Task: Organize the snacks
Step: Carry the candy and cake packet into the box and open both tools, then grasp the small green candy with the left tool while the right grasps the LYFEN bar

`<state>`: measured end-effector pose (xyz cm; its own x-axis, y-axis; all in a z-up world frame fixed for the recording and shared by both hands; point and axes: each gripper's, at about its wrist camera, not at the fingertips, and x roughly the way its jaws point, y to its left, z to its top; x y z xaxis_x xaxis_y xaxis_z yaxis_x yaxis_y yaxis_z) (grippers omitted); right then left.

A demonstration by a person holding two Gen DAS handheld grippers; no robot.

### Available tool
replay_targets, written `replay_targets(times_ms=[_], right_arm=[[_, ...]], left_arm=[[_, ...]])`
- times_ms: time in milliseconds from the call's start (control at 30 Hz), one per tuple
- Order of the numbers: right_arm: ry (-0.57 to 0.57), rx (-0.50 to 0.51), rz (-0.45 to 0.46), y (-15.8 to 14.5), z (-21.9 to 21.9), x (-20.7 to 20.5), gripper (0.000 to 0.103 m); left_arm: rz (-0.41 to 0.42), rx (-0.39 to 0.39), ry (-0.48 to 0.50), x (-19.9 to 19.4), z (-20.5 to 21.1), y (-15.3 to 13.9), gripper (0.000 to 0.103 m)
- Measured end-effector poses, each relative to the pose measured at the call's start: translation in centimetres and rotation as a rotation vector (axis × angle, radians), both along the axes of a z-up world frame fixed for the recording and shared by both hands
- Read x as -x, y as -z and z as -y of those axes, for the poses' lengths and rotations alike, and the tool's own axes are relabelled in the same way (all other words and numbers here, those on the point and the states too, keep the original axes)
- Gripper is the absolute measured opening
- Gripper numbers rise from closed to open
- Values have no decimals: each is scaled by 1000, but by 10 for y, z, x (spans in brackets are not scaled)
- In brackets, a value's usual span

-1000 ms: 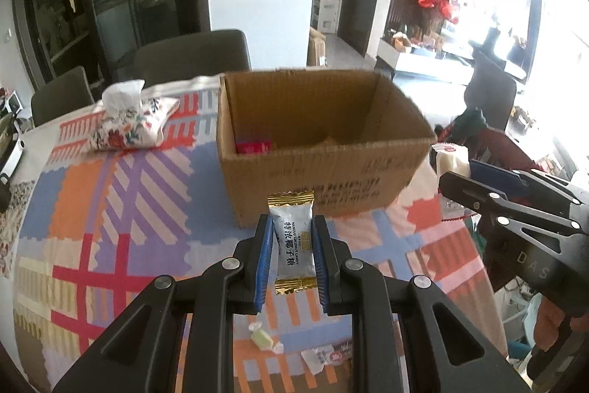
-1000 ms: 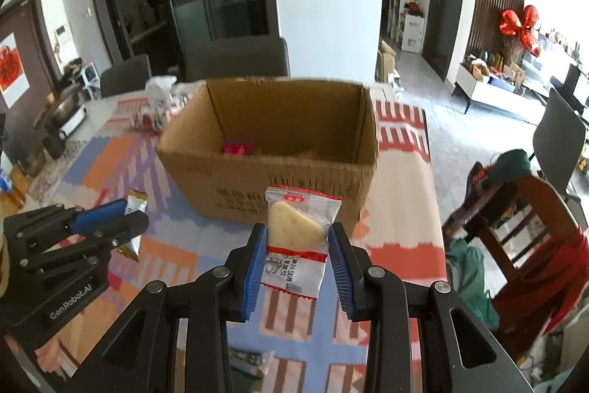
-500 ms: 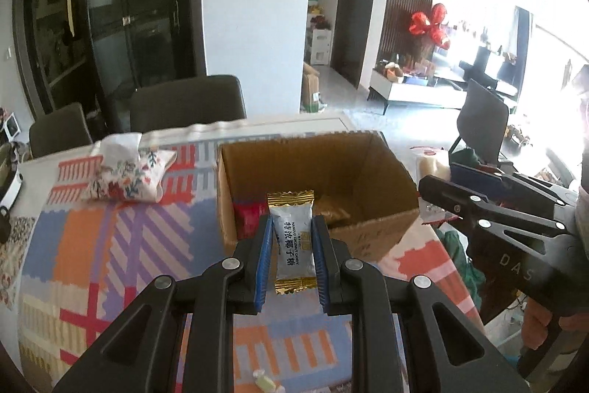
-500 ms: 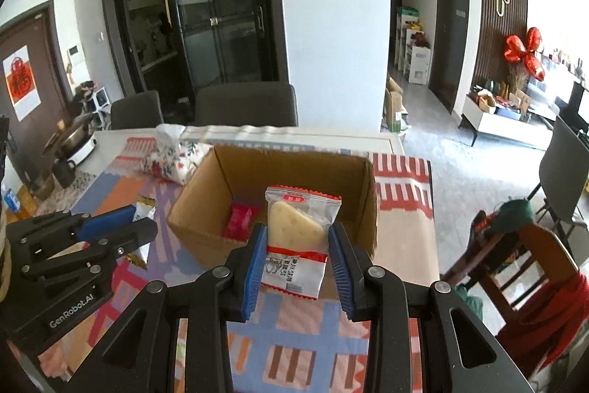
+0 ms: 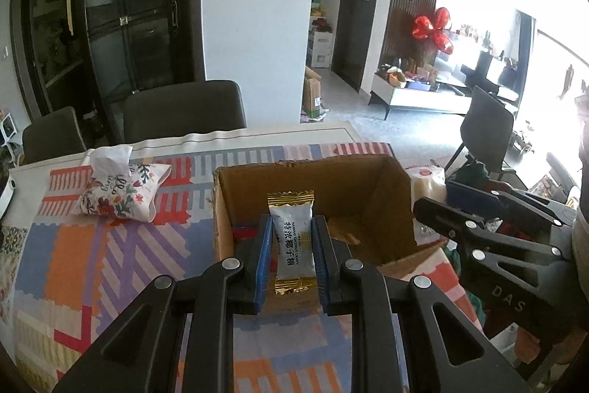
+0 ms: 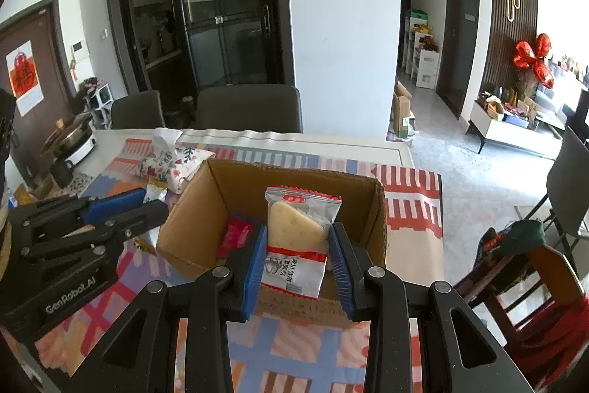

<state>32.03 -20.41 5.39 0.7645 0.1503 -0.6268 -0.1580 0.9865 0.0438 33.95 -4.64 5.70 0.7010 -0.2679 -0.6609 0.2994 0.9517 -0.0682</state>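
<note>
Overhead, left gripper clamping "NANGUO COCONUT CANDY" packet, right gripper clamping cheese-wedge snack, cardboard box below.

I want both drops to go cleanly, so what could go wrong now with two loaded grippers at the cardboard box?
1. The left gripper and right gripper sit close together over the cardboard box; they might collide.
2. The candy packet hangs near the box's front wall, so it might land outside.
3. The biscuit packet is wide and light; it may cling to a finger on release.
</note>
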Motion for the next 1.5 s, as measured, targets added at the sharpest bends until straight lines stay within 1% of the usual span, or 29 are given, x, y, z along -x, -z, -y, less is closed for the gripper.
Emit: replay_targets(times_ms=[267,300,367,400,467,533,700,800,967,1100,1267,1433,1500], right_arm=[[8,-3,-12,8,2,-13,35],[9,-2,-14,8,2,-15,35],[9,-4,-14,8,2,-17,36],[8,-9,-17,8,3,-17,36],[12,-20,-31,7,6,-16,45],[22,-31,-32,7,8,-11,49],[4,2,-2,7,1,17,49],[-25,18,10,8,-8,39,49],[-91,28,-9,15,-23,68,49],[-145,52,-45,27,-35,88,49],[-203,84,-132,50,-49,100,49],[-249,121,-223,77,-56,108,49],[-264,134,-258,87,-60,111,49]], left_arm=[[-42,-9,-17,-22,7,9,23],[-48,-13,-23,-23,8,9,25],[-56,-42,-34,-25,12,10,47],[-45,-57,-43,-22,13,9,47],[-27,-65,-41,-16,12,7,47],[-11,-67,-35,-6,10,3,47],[23,-80,-52,27,-1,-2,48],[21,-91,-68,48,-9,0,48],[-2,-77,-46,79,-20,6,48],[-8,-80,-44,101,-27,16,48],[-76,-85,-58,118,-37,44,48],[-136,-109,-81,127,-43,72,48],[-147,-124,-93,132,-44,83,48]])
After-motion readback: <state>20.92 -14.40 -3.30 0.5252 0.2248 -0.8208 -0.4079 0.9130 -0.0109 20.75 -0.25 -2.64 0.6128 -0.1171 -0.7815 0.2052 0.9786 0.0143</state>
